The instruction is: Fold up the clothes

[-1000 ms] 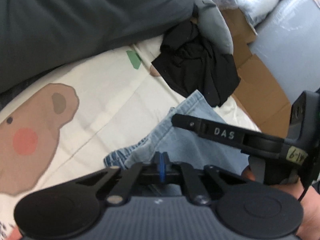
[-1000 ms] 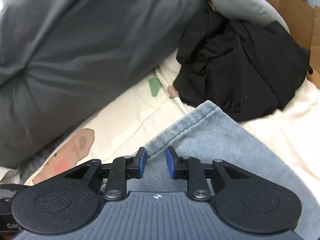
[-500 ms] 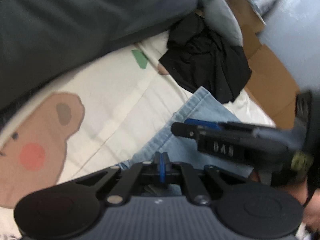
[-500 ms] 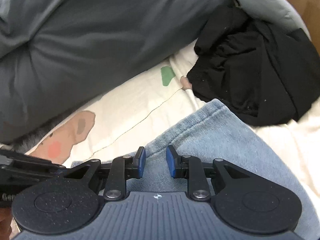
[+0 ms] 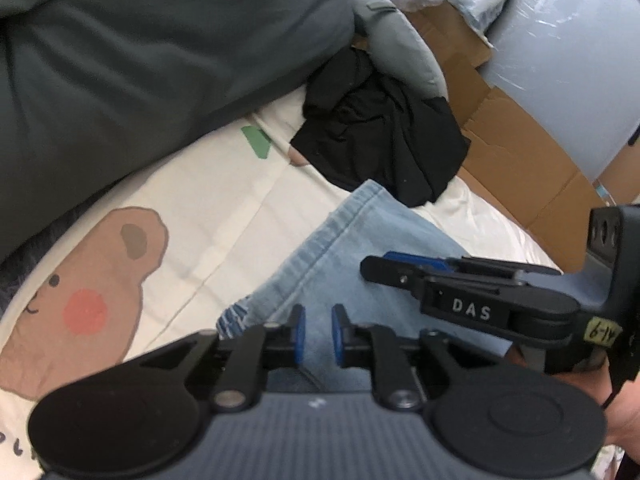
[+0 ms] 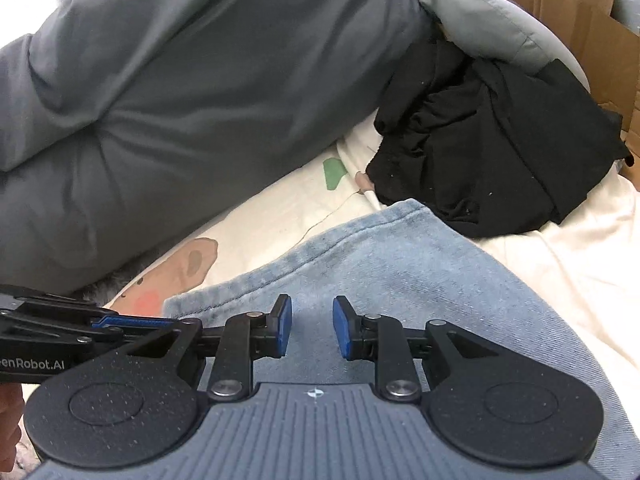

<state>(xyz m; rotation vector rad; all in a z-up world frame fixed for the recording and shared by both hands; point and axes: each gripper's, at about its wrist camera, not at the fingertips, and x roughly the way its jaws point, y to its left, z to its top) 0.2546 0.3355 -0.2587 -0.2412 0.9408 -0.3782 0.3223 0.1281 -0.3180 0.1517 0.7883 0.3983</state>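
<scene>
on a cream sheet [image 5: 224, 200] printed with a brown bear [image 5: 92, 292], a light blue pair of jeans [image 5: 360, 248] lay spread, its hemmed edge pointing toward 12 o'clock in both wrist views. the left gripper [image 5: 318, 336] hung low over the denim at the 6 o'clock side of its view, its blue pads a narrow gap apart with nothing between them. the right gripper [image 6: 312, 330] sat over the same cloth, fingers parted a little wider and also empty. in the left view the right gripper reached in from 3 o'clock, just above the jeans; in the right view the left one came in from 9 o'clock near the frayed corner. a crumpled black garment [image 6: 492, 148] lay at 1 o'clock, just beyond the hem and nearly touching it. a big dark grey cushion [image 6: 180, 92] filled 10 to 12 o'clock. brown cardboard [image 5: 516, 152] stood at 2 o'clock past the sheet.
</scene>
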